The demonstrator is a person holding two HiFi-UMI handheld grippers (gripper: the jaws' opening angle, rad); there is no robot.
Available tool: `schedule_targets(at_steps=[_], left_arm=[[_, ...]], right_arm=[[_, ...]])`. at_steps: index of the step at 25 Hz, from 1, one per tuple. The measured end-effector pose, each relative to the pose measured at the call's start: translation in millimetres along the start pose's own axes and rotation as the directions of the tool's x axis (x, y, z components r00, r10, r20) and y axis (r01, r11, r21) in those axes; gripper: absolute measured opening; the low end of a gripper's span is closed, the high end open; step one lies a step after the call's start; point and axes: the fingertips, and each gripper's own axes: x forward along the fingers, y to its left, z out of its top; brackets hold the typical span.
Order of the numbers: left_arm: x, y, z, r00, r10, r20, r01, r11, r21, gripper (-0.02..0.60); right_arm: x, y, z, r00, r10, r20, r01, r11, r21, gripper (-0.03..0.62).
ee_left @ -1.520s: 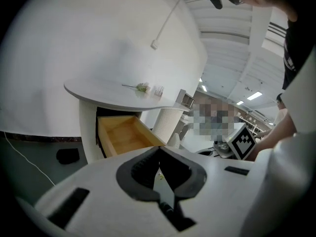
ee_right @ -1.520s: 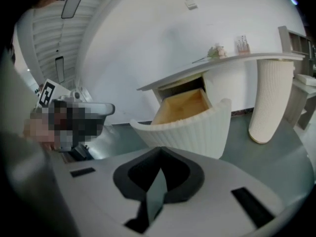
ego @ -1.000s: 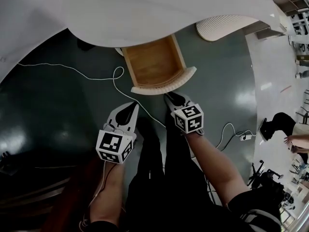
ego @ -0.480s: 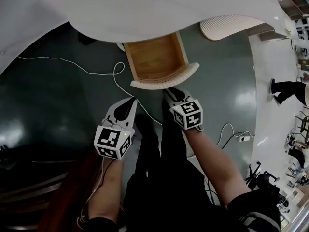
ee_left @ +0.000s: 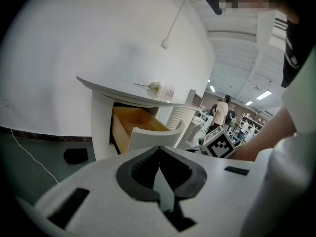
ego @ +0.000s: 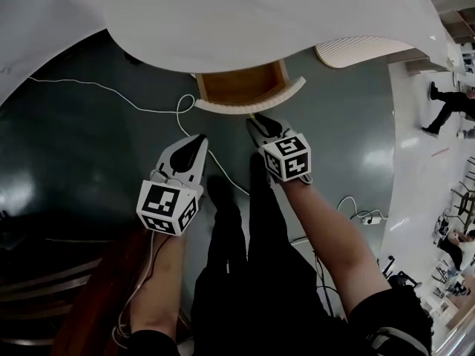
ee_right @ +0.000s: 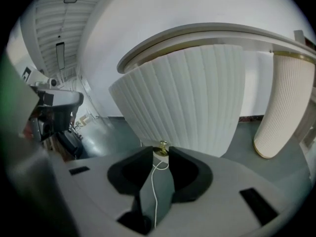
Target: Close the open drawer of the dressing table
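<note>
1. Since a second ago the drawer (ego: pixel 249 99) has slid well back under the tabletop (ego: pixel 260 21). Only a narrow strip of its wooden inside shows, so it sits nearly shut but not yet flush.
2. At its fluted front is the right gripper (ego: pixel 257 123), jaws spread; they have just been widening, then easing in a touch. The brass knob (ee_right: pixel 161 146) sits at their tips, apparently not pinched.
3. Hanging back from the drawer, the left gripper (ego: pixel 199 141) has its jaws pressed together on nothing.
4. Likely trouble: with the knob loose between parted jaws, the tips could slip off it and scrape the front, or a slanted push could bind the drawer short of home.
5. Just below, a white cable (ego: pixel 148 110) loops over the dark, glossy floor (ego: pixel 74 169) near the person's feet and might snag a step. People (ego: pixel 447 102) stand well apart in the bright room at right.
</note>
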Motion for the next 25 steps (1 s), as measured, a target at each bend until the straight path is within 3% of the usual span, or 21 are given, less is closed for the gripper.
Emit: schedule_targets(at_steps=[15,25], left_arm=[[27.0,34.6,24.2,0.996,0.081,0.024,-0.08,0.995,-0.054,0.009],[33.3,46.0,14.7,0.993,0.117,0.018,-0.115,0.989,-0.097,0.009]], right_arm=[[50.0,-22.3,62.7,0.997,0.08,0.015,-0.08,0.997,-0.024,0.106],[70.9,-38.3,94.8,0.989,0.058,0.135,-0.065,0.997,0.044,0.107]])
